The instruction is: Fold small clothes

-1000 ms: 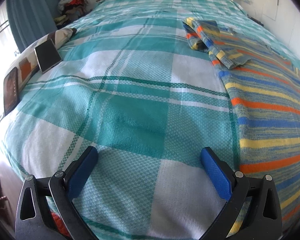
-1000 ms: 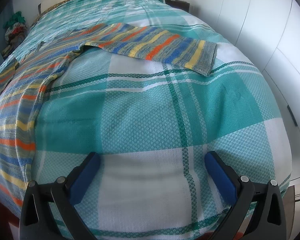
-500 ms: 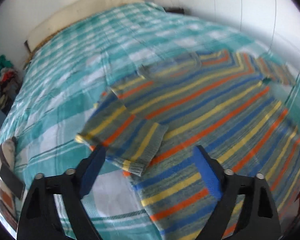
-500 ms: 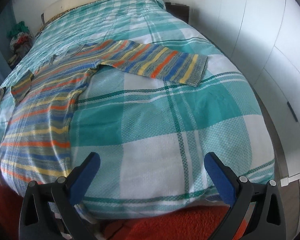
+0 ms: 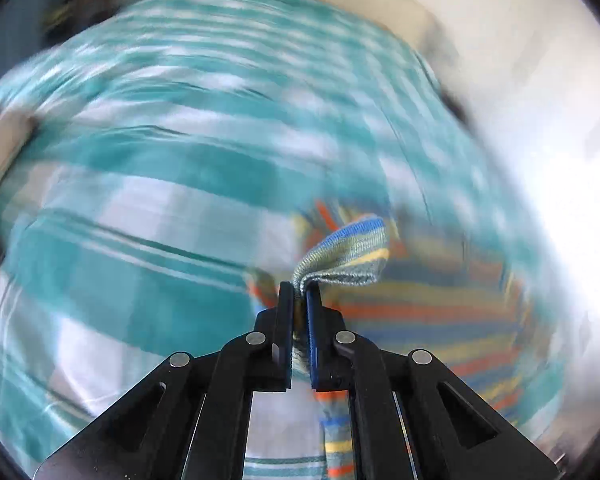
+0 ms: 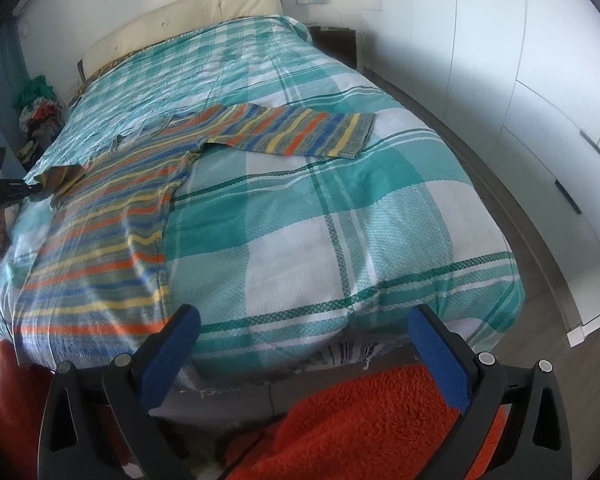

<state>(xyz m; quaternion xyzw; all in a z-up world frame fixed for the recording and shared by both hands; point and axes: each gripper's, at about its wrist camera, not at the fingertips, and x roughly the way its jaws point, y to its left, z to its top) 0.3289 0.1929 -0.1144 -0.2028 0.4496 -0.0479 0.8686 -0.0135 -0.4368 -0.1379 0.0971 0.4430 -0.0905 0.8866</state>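
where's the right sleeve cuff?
Right wrist view: cuff lies flat on the bedspread toward the wardrobe side, untouched; right tool hangs open at the bed's foot.

A bed [image 6: 340,208] in a teal-and-white checked cover is filling most of the right wrist view, with a cream headboard [image 6: 180,24] standing behind it, white wardrobe doors [image 6: 540,100] running along one side, a heap of clothes [image 6: 38,110] sitting beside it, and an orange rug [image 6: 360,420] lying at its foot.
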